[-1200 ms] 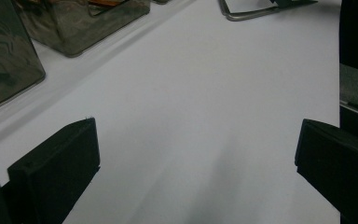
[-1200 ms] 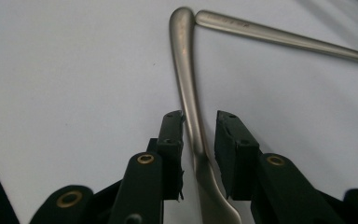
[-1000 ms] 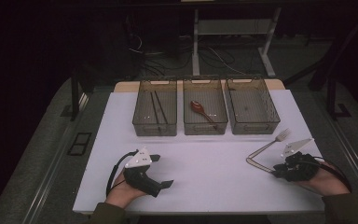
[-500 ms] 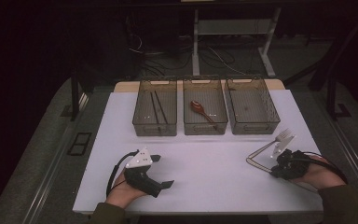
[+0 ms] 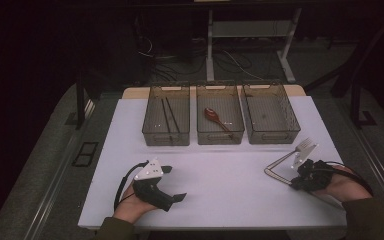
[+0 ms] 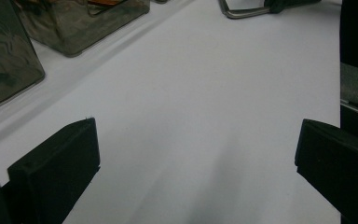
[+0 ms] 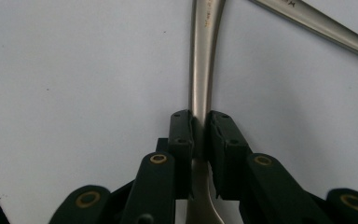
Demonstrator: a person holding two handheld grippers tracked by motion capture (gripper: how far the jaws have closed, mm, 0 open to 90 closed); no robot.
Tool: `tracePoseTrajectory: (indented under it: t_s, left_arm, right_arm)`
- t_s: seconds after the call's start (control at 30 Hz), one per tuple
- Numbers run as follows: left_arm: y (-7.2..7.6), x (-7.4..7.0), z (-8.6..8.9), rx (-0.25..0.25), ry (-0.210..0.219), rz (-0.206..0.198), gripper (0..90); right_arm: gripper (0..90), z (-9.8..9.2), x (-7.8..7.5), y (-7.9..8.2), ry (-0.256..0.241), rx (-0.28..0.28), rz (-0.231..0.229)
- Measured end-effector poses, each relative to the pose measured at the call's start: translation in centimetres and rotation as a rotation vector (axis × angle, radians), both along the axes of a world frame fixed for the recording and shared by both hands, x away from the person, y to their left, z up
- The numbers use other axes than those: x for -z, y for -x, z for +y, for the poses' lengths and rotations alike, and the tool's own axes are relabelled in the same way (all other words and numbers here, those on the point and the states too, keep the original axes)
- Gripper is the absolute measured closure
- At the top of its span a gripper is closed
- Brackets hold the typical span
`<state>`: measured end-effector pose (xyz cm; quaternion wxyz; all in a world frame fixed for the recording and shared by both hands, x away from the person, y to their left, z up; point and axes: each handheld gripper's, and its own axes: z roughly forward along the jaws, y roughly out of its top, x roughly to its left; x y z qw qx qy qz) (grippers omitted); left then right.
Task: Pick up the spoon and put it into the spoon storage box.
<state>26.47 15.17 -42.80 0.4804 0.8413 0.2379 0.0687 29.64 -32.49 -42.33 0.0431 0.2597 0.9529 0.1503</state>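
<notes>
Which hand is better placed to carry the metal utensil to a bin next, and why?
Right. The right tool is already shut on the utensil's handle. The left tool sits open on the table, apart from it.

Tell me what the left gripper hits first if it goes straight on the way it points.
Probably nothing near: the left gripper, jaws open, faces bare white table. Far ahead lies the bent metal handle by the right hand; depth is unclear.
</notes>
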Motion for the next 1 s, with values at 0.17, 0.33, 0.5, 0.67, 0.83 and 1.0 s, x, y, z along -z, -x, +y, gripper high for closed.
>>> tracePoseTrajectory:
  t_s: [0.17,0.33,0.5,0.67,0.83,1.0]
  left_arm:
    - [0.0,0.0,0.0,0.0,0.002,-0.001,0.0]
    - [0.0,0.0,0.0,0.0,0.002,0.0,0.0]
    - [0.0,0.1,0.0,-0.003,0.001,0.003,0.0]
    - [-0.1,0.1,0.1,-0.001,-0.001,0.006,0.0]
    - [-0.1,0.1,0.1,-0.002,-0.003,0.006,0.0]
    - [-0.2,0.1,0.1,-0.001,-0.003,0.003,0.0]
  right_arm:
    - [79.6,-0.4,-0.1,0.2,-0.041,0.016,-0.003]
    - [79.6,-0.6,-0.4,0.4,-0.099,0.038,-0.012]
    - [79.5,-0.9,-0.5,0.5,-0.152,0.052,-0.026]
    - [79.5,-1.4,-0.8,0.7,-0.189,0.066,-0.035]
    - [79.5,-1.8,-1.2,0.8,-0.221,0.079,-0.055]
    - [79.5,-2.1,-1.8,0.7,-0.256,0.103,-0.082]
